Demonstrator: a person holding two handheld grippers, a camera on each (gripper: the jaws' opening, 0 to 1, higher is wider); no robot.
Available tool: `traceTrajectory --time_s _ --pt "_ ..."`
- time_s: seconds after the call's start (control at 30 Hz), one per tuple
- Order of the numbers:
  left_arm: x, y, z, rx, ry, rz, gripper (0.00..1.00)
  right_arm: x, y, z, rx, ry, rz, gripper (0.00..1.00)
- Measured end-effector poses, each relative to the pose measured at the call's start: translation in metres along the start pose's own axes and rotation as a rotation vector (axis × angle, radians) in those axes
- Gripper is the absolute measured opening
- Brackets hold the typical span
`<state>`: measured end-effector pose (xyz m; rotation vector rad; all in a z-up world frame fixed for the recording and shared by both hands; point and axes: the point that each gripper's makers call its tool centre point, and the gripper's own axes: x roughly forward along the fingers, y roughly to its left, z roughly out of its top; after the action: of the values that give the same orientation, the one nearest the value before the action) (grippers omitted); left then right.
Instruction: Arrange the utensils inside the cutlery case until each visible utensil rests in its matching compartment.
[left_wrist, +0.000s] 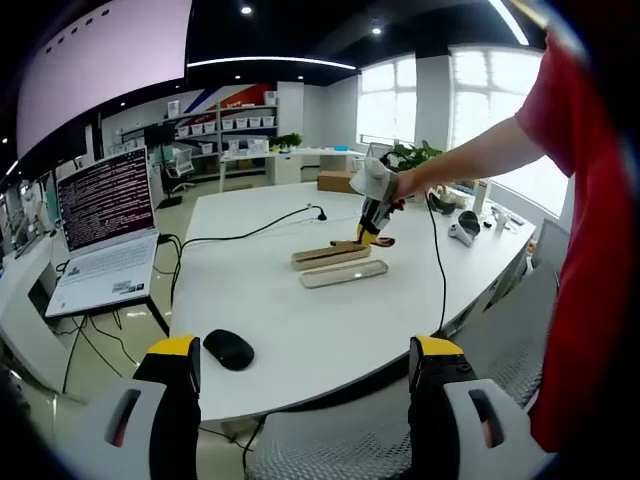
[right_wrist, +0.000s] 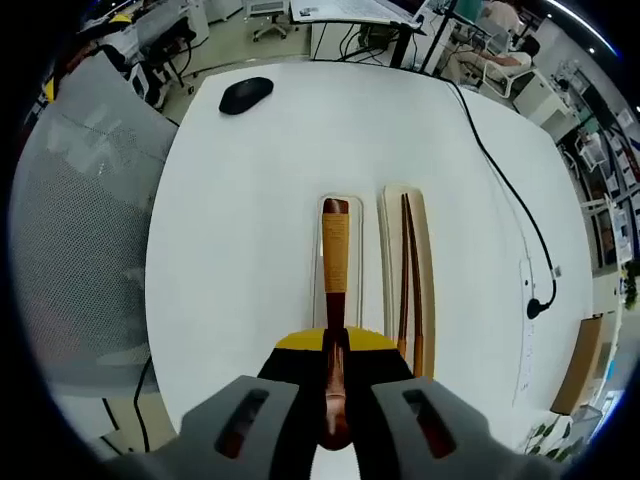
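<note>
Right gripper view: claw (right_wrist: 335, 365) hiding spoon (right_wrist: 335, 250) bowl.

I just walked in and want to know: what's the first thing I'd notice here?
The right gripper is shut on a wooden-handled utensil, held above the pale lid on the white table. Beside the lid lies the cutlery case with chopsticks inside. A black mouse sits near the table's edge.

No legible text anywhere. Laptop screen (left_wrist: 104, 198) on the worktop (left_wrist: 270, 300) shows lines of text, too small and blurred to read.
</note>
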<state>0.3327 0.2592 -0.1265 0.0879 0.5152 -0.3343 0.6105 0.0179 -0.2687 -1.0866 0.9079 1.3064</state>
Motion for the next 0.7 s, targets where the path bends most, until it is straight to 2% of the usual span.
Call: traceTrajectory --time_s 0.37,0.7 --pt "0.0 0.002 -0.003 -0.004 0.01 0.004 0.88 0.002 -0.007 0.002 0.0 0.0 0.0 0.01" --pt "0.003 0.001 -0.005 -0.006 0.027 0.001 0.88 -0.001 -0.032 0.006 0.017 0.003 0.0 0.01"
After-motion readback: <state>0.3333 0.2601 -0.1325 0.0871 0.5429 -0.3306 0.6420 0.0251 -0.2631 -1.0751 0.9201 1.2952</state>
